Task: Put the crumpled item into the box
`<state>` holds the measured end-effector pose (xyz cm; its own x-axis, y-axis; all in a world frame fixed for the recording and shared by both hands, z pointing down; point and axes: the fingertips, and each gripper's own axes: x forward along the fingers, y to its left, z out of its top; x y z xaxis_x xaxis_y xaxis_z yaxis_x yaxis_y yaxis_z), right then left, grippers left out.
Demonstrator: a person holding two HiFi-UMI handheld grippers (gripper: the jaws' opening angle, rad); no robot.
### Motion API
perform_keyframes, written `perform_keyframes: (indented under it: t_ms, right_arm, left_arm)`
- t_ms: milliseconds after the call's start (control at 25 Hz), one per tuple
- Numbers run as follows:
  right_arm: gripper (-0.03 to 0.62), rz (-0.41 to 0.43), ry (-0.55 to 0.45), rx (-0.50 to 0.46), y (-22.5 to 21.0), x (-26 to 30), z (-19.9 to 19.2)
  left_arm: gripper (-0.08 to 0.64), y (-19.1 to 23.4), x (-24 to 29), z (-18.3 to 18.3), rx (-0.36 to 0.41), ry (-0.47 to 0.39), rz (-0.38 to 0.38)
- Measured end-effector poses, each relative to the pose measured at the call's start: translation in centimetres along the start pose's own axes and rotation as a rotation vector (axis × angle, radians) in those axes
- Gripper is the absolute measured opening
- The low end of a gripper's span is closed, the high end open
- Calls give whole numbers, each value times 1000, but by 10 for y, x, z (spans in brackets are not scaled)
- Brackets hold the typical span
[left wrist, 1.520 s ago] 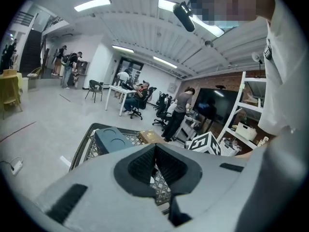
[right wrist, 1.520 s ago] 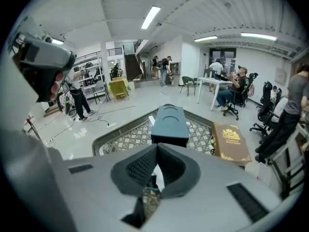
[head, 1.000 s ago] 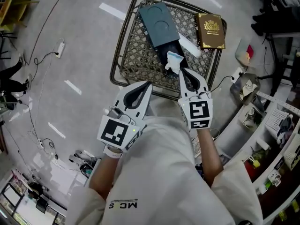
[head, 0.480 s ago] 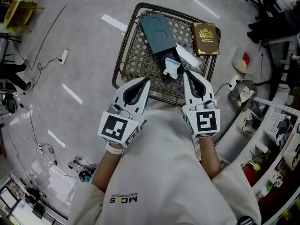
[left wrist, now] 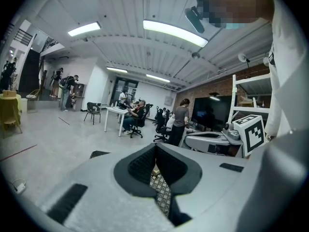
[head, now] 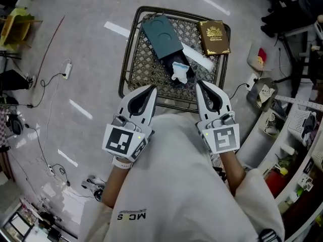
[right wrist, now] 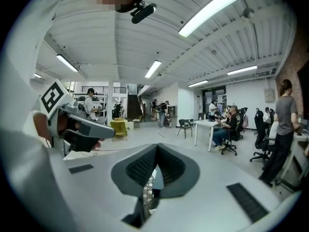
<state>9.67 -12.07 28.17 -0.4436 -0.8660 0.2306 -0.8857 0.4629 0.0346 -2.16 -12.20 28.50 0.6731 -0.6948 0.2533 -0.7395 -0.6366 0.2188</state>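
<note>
The left gripper [head: 151,88] is held over the near rim of the counter [head: 125,59], and its fingers [left wrist: 140,166] are seen closed tip to tip. Only the counter's lattice shows through the gap behind the tips. The right gripper [head: 198,83] is held likewise beside it, fingers [right wrist: 169,166] drawn together at the tips, with lattice alone seen between them. Both grippers are kept apart from everything on the counter.

The crumpled item [head: 179,69] is found just beyond the right gripper's tips, on the lattice. It is white with a pale blue patch, bunched and creased, and it lies against the near end of the box [head: 161,31], outside it. The box is dark teal, flat and oblong, laid aslant toward the far left corner. A white strip [head: 198,58] is laid along its right side, and a brown book [head: 213,37] sits at the far right corner.

Bare lattice is left at the near left of the counter. Open floor [head: 75,39] lies to the left, crossed by a cable [head: 48,77]; shelving [head: 298,120] crowds the right.
</note>
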Motion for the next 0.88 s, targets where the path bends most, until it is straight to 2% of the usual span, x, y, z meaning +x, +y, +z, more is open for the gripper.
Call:
perform_keyframes:
  t_ms: [440, 880]
  right_arm:
    - [15, 116, 39, 37, 12, -10, -14]
    - [15, 63, 62, 103, 17, -11, -14]
  left_arm:
    - [21, -9, 0, -2, 9, 10, -25]
    - [21, -16, -7, -3, -3, 22, -37]
